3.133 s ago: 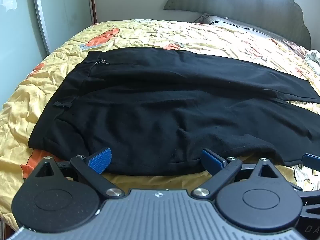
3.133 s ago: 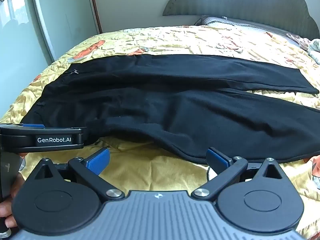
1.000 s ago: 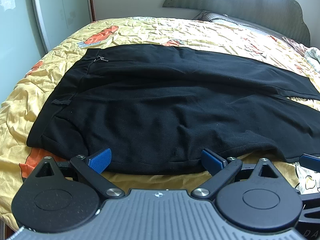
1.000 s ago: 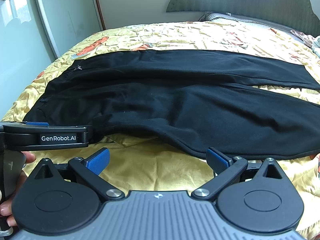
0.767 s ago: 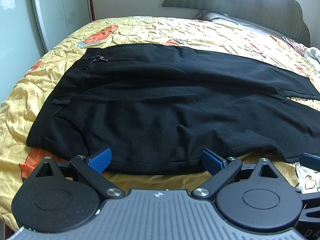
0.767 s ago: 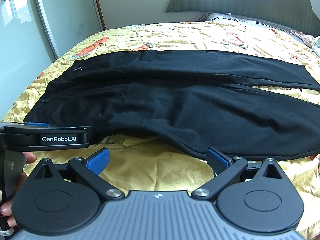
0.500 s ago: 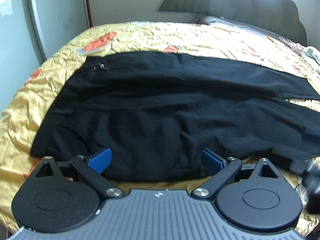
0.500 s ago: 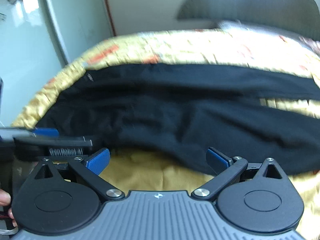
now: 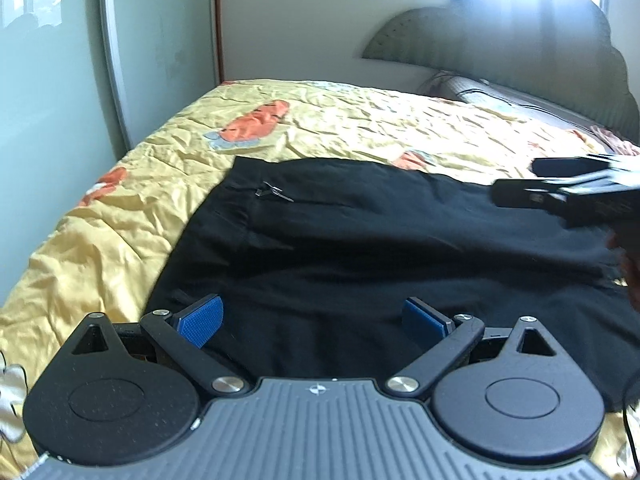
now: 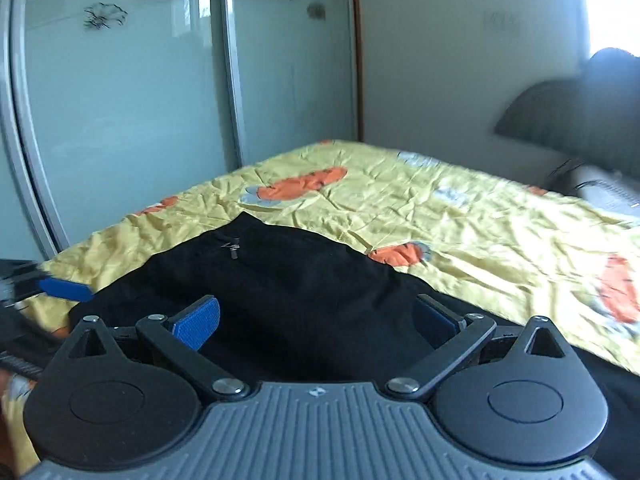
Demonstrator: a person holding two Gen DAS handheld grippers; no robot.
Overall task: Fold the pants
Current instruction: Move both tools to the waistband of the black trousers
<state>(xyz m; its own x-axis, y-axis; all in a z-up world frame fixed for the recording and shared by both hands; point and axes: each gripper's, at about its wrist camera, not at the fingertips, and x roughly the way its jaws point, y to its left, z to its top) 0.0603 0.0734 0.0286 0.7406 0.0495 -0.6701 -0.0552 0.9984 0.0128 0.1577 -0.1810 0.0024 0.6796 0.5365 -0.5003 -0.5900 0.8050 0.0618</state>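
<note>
While both wrist views carry motion blur, the main layout is readable. Left gripper: jaws spread wide, blue ribbed pads apart, nothing between them; black pants lie directly ahead and beneath its fingers. Right gripper: jaws likewise spread, empty, hovering over the waist end of the same pants.

Hidden or unclear:
- Near edge of the pants is covered by each gripper body; contact between pads and cloth cannot be judged.
- Leg ends run out of frame to the right of the left gripper.
- In the left wrist view, the right gripper appears ahead and to the right as a smeared black bar; part of a hand sits at the frame edge, blurred.
- Headboard is backlit, detail washed out.

Materials and shapes:
- Pants: matte black, soft, lightly creased, lying flat; small metal zipper pull near the far waist corner.
- Bedspread: yellow, finely crumpled, orange printed patches.
- Wardrobe doors: frosted glass, flower motifs, grey frame, to the left of the grippers.
</note>
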